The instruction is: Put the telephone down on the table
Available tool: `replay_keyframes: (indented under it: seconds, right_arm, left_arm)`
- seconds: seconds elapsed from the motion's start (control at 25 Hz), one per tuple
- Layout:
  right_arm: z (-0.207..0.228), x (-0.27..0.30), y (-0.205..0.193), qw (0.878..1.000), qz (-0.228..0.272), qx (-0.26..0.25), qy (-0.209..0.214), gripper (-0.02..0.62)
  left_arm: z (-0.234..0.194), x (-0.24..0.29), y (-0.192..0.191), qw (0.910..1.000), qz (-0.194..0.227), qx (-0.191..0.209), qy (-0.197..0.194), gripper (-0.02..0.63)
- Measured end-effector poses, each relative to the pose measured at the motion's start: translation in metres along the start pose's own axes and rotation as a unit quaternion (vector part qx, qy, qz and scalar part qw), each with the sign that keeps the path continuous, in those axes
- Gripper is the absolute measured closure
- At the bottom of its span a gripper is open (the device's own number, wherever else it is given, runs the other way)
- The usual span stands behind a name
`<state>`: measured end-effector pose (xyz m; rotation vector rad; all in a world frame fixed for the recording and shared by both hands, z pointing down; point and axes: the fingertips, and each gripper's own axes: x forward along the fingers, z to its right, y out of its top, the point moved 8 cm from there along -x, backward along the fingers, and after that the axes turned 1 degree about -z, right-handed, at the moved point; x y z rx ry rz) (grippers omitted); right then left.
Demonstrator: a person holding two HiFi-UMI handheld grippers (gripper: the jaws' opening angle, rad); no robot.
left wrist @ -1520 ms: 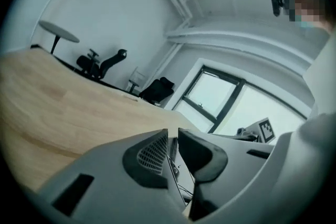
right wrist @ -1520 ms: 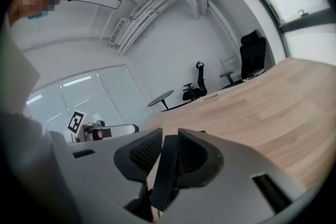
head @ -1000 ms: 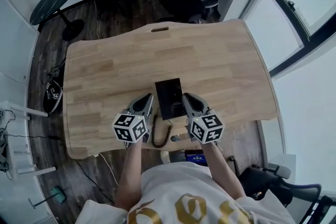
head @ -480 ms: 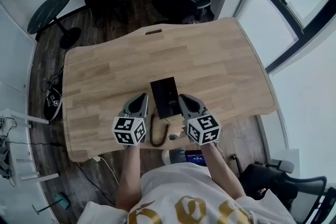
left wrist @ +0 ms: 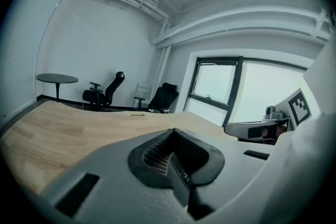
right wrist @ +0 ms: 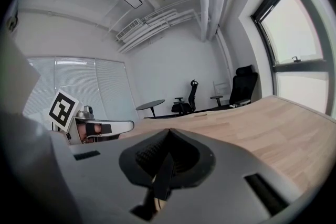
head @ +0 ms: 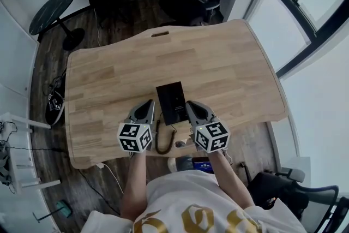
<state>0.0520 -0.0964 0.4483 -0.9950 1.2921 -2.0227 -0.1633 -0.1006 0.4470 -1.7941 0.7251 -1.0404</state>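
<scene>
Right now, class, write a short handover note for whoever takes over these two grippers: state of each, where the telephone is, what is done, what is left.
Left gripper: jaws together, empty, just left of the telephone.
Right gripper: jaws together, empty, just right of it.
Telephone: lies flat on the table, near the front edge; its cord runs to that edge.
Done: the telephone looks set down; neither gripper holds it.
Left: probably only to draw both grippers back, minding the cord.

Left gripper (left wrist: pixel 172 131) jaws pressed together, nothing between; wooden table (left wrist: pixel 63 131) beyond, right gripper (left wrist: pixel 233 128) alongside, office chairs (left wrist: pixel 163 97) far behind.
</scene>
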Motion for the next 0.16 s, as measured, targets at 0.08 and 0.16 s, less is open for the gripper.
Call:
replay_keyframes:
  seconds: [0.08,0.16]
  right_arm:
    - [0.001,0.0017,-0.0013,1.0,-0.001,0.002,0.001,0.584]
    - [0.0018,0.0032,-0.0023,1.0,-0.001,0.001,0.002,0.584]
  left_arm:
    - [-0.0025,0.0015,-0.0018,1.0,-0.002,-0.001,0.003,0.597]
    - [-0.0047,0.0027,-0.0034,1.0,-0.003,-0.004,0.006,0.597]
